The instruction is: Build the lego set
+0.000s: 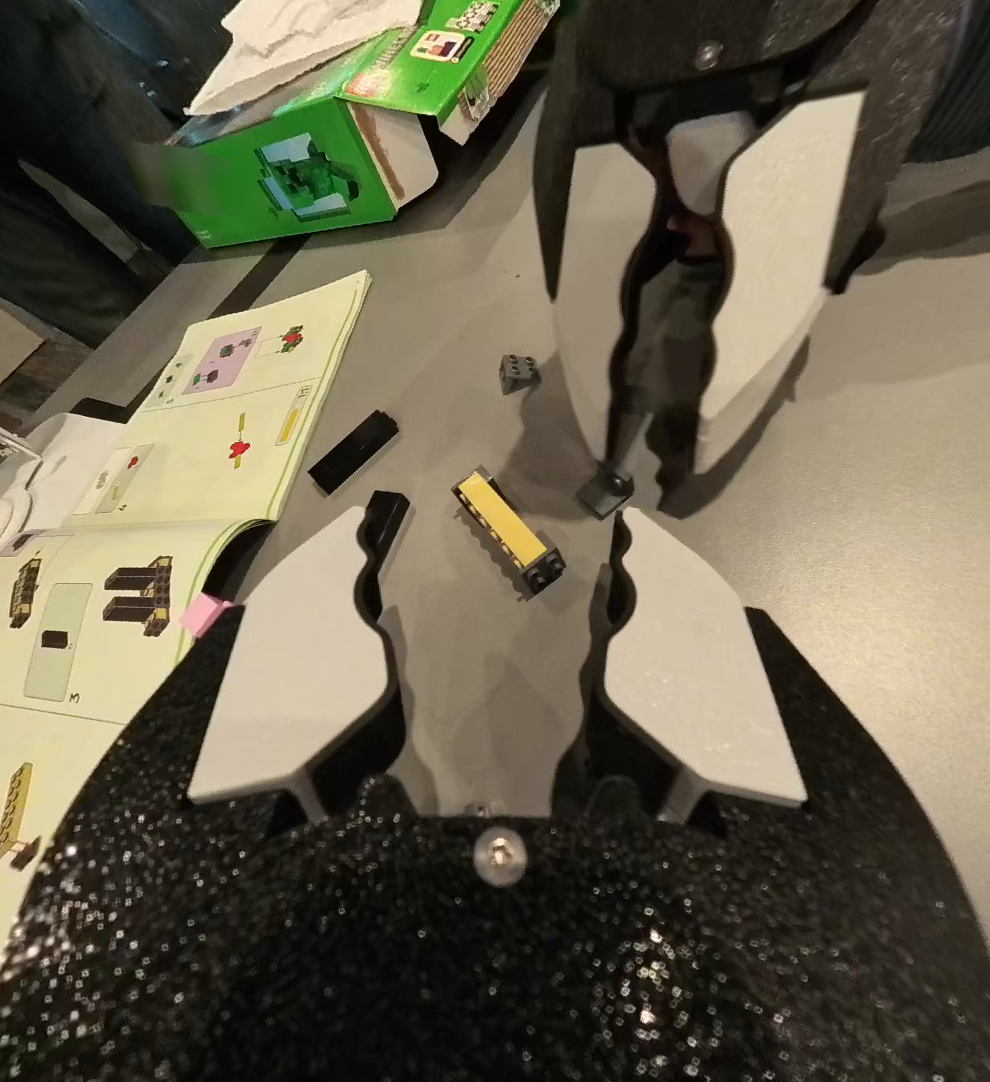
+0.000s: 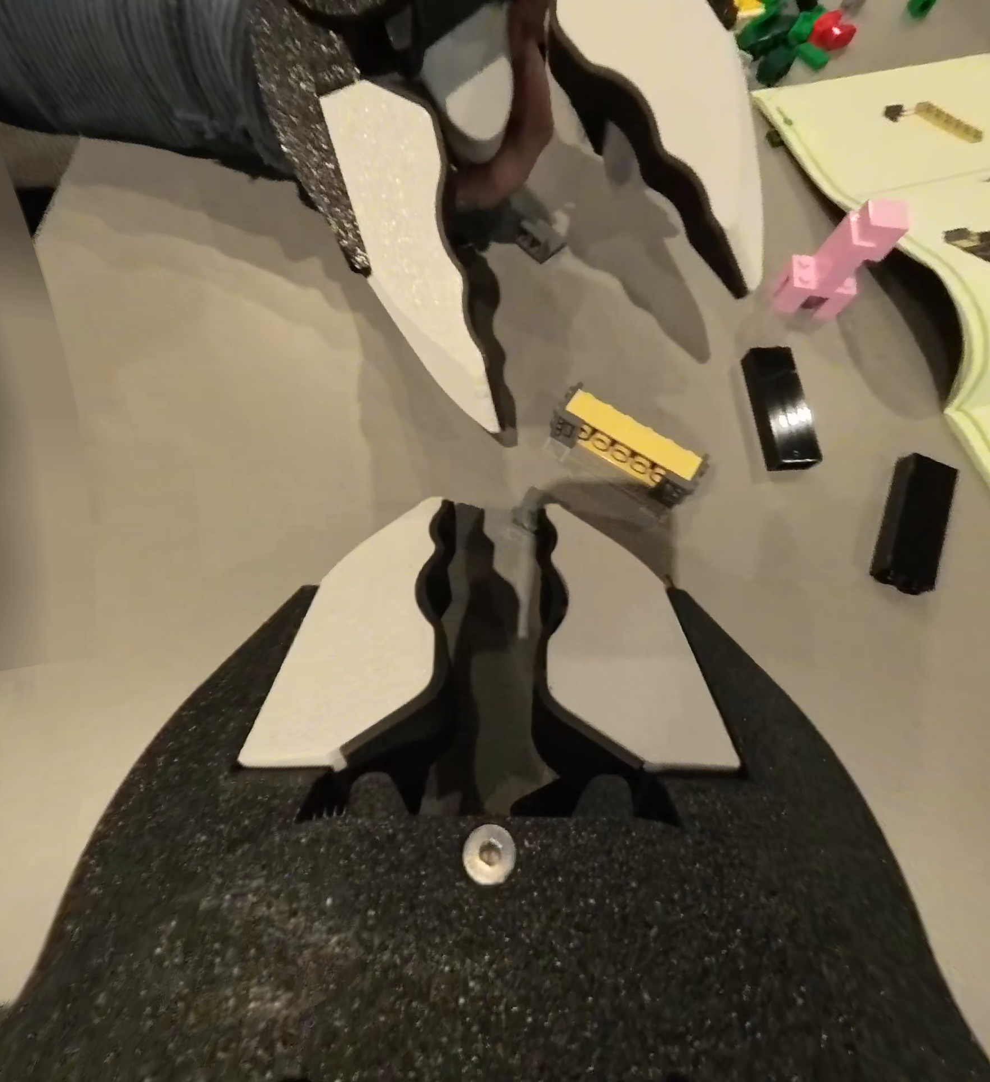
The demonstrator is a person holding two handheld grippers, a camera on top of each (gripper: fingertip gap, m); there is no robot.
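Observation:
A yellow-topped black and grey brick assembly (image 1: 507,541) (image 2: 627,451) lies on the grey table. My left gripper (image 1: 492,527) is open and empty, with its fingertips on either side of the assembly; it also shows in the right wrist view (image 2: 618,357). My right gripper (image 2: 495,509) (image 1: 650,468) is shut on a thin grey piece (image 2: 524,527) whose square end with a ball (image 1: 603,495) touches the table just right of the assembly. Two black bricks (image 1: 355,451) (image 1: 390,515) lie left of the assembly. A small grey brick (image 1: 519,372) lies beyond it.
An open instruction booklet (image 1: 188,468) lies at the left, with a pink figure (image 2: 832,257) at its edge. A green set box (image 1: 305,175) with white paper on top stands at the back left. Loose green and red bricks (image 2: 791,35) lie beyond the booklet. The small grey brick (image 1: 519,372) sits 8 centimeters or so from the ends of my right fingers.

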